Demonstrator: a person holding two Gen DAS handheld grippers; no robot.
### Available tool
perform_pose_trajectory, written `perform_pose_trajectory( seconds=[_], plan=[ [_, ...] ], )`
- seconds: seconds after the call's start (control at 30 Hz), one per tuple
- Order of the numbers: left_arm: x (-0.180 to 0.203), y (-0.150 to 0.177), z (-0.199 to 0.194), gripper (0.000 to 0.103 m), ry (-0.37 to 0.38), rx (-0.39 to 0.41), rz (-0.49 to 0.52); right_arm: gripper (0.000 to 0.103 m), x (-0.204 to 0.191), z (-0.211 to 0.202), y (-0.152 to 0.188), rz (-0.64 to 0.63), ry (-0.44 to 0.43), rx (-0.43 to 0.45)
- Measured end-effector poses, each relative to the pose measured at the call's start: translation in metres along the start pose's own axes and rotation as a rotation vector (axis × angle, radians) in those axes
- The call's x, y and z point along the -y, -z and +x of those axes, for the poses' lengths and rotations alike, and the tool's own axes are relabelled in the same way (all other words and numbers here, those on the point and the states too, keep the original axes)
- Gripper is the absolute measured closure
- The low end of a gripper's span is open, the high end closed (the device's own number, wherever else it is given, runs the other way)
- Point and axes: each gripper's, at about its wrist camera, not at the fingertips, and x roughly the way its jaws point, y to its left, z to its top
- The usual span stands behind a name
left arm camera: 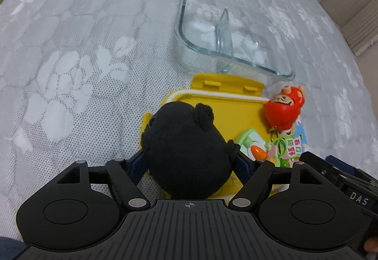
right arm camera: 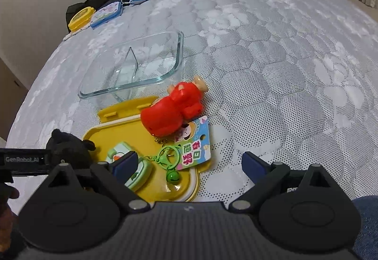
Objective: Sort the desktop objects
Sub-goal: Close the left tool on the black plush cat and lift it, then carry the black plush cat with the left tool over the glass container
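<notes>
Plushie-wise, we've got the black plush toy (left arm camera: 186,153) pinched between our left gripper (left arm camera: 190,160) fingers over the yellow lid (left arm camera: 226,104); glass container (left arm camera: 236,35) sits straight ahead. Right gripper (right arm camera: 189,164) gapes, holding nothing.

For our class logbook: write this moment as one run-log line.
left gripper: shut on black plush toy | right gripper: open, empty | glass container: empty

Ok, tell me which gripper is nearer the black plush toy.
Left. The left gripper has its jaws around the black plush toy; the right gripper hangs open beside it, over the yellow lid.
</notes>
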Motion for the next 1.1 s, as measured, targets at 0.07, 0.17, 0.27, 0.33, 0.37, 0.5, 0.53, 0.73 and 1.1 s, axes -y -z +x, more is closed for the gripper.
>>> perform_pose_trajectory(
  seconds=[0.07, 0.17, 0.27, 0.33, 0.37, 0.5, 0.53, 0.73, 1.1],
  plan=[
    [-0.003, -0.001, -0.004, 0.025, -0.01, 0.014, -0.019, 0.008, -0.001, -0.001, 0.0, -0.004, -0.006, 0.002],
    [-0.002, -0.001, -0.016, 0.026, -0.03, 0.069, -0.01, 0.008, -0.002, -0.004, 0.001, -0.006, -0.022, 0.013],
    [0.003, -0.003, -0.026, 0.027, -0.008, 0.096, 0.008, 0.008, -0.004, -0.009, 0.001, -0.022, -0.027, 0.031],
    [0.007, -0.007, -0.03, 0.027, 0.019, 0.092, 0.006, 0.007, -0.007, -0.011, 0.001, -0.035, -0.021, 0.043],
    [0.008, -0.01, -0.033, 0.027, 0.035, 0.089, 0.005, 0.007, -0.007, -0.012, 0.001, -0.036, -0.022, 0.043],
    [0.015, -0.029, -0.046, 0.027, 0.06, 0.119, 0.023, 0.007, -0.006, -0.012, 0.0, -0.024, -0.036, 0.039],
    [0.018, -0.036, -0.05, 0.027, 0.062, 0.132, 0.032, 0.007, -0.005, -0.012, 0.0, -0.021, -0.038, 0.038],
    [0.041, -0.095, -0.07, 0.027, 0.082, 0.284, 0.108, 0.006, -0.002, -0.01, -0.001, -0.002, -0.055, 0.036],
    [0.047, -0.157, -0.01, 0.027, 0.249, 0.358, 0.07, 0.006, 0.005, 0.005, -0.004, 0.014, -0.05, 0.001]
  ],
)
